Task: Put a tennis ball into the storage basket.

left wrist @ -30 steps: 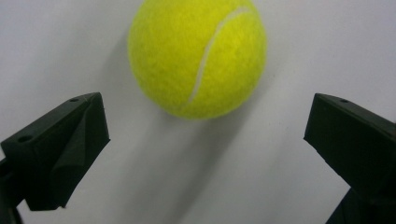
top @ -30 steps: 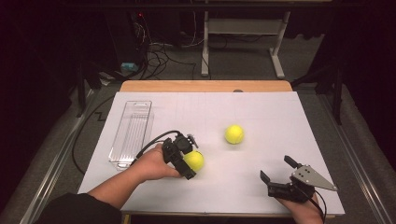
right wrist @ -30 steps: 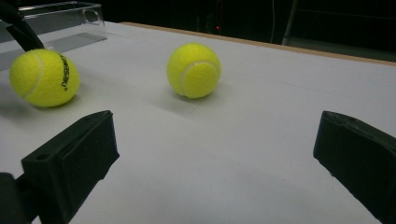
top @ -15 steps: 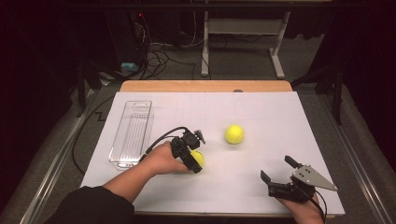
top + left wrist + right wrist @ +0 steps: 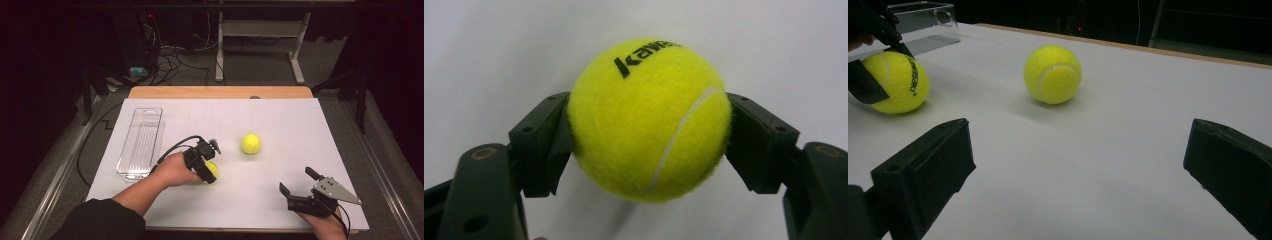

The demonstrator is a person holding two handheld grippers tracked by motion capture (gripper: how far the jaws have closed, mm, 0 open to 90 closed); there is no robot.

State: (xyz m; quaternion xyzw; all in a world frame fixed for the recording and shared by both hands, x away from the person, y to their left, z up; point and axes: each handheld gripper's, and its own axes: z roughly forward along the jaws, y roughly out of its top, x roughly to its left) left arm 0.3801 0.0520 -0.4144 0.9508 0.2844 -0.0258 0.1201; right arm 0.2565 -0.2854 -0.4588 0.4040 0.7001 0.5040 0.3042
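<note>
the left gripper, just left of centre in the high view, has just been closing and now pinches a yellow tennis ball by its sides, pads pressed into the felt, the ball low on the white surface. the grip sits on a round, springy ball, so a tilt or quick lift could squirt it out and send it rolling toward the second tennis ball. the right gripper, lower right, rests wide open, holding nothing. the clear plastic tray waits at left.
</note>
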